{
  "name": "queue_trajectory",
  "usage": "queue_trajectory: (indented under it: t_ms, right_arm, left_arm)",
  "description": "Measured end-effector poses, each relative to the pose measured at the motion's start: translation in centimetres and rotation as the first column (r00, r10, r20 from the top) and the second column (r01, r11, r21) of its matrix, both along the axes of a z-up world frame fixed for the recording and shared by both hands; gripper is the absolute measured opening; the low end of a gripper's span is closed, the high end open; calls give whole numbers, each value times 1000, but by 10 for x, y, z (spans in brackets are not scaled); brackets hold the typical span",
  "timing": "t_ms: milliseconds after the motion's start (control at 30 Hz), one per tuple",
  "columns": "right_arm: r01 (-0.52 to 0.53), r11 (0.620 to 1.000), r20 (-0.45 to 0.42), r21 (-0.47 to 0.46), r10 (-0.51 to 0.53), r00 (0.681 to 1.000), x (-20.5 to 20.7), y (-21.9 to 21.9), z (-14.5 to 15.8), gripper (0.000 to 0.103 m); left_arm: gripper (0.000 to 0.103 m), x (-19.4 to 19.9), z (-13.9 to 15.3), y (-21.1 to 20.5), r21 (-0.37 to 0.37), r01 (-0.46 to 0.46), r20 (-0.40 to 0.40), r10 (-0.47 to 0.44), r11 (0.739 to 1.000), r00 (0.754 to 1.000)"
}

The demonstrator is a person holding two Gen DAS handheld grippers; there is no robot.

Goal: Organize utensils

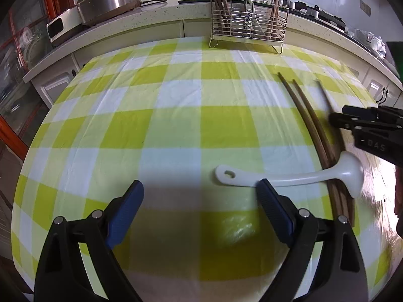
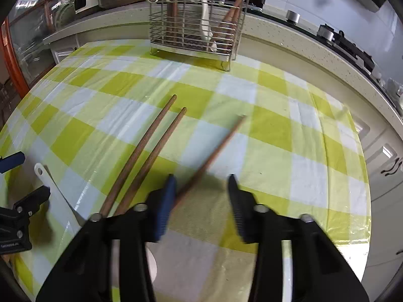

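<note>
A white ladle (image 1: 297, 176) lies on the checked tablecloth, across two brown chopsticks (image 1: 309, 123). My left gripper (image 1: 200, 186) is open and empty; its right finger is beside the ladle's handle. My right gripper (image 2: 201, 183) is open over a third, blurred chopstick (image 2: 214, 156), which runs past its left finger (image 2: 167, 196). The two other chopsticks (image 2: 148, 148) and the ladle handle (image 2: 55, 188) lie to the left. The wire utensil rack (image 1: 248, 17) at the table's far edge holds chopsticks and a white utensil; it also shows in the right wrist view (image 2: 196, 17).
Behind the table runs a speckled counter (image 1: 156, 12) with a steel lidded pan (image 1: 108, 0) at the left and a stove (image 2: 352, 47) at the right. The right gripper shows at the edge of the left wrist view (image 1: 365, 128). The tablecloth (image 1: 151, 125) covers the table.
</note>
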State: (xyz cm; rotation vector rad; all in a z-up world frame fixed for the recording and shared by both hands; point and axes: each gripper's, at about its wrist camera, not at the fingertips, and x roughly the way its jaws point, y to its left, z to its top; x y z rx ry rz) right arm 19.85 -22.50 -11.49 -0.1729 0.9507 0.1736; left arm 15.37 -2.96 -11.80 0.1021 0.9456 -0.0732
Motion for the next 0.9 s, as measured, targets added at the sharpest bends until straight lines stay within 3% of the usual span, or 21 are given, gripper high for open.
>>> queue_trajectory:
  t_ms: [67, 400, 567, 733, 900]
  right_arm:
    - [4, 1000, -4, 1, -4, 1000, 0, -7, -1, 20]
    - [-8, 999, 10, 41, 8, 1000, -16, -41, -4, 19]
    - [-27, 998, 20, 48, 26, 999, -23, -46, -5, 19]
    - [-26, 982, 32, 188, 20, 999, -33, -57, 5, 19]
    - [-148, 962, 63, 228, 137, 989, -44, -33, 28, 20]
  left_arm:
    - [89, 9, 1, -5, 20, 12, 2, -12, 1000, 1000]
    - [89, 80, 3, -38, 60, 85, -7, -85, 995, 996]
    - [88, 96, 4, -57, 62, 112, -7, -111, 992, 994]
    - [88, 83, 21, -56, -26, 113, 50, -112, 993, 992]
    - [88, 70, 31, -31, -87, 43, 115, -33, 995, 993]
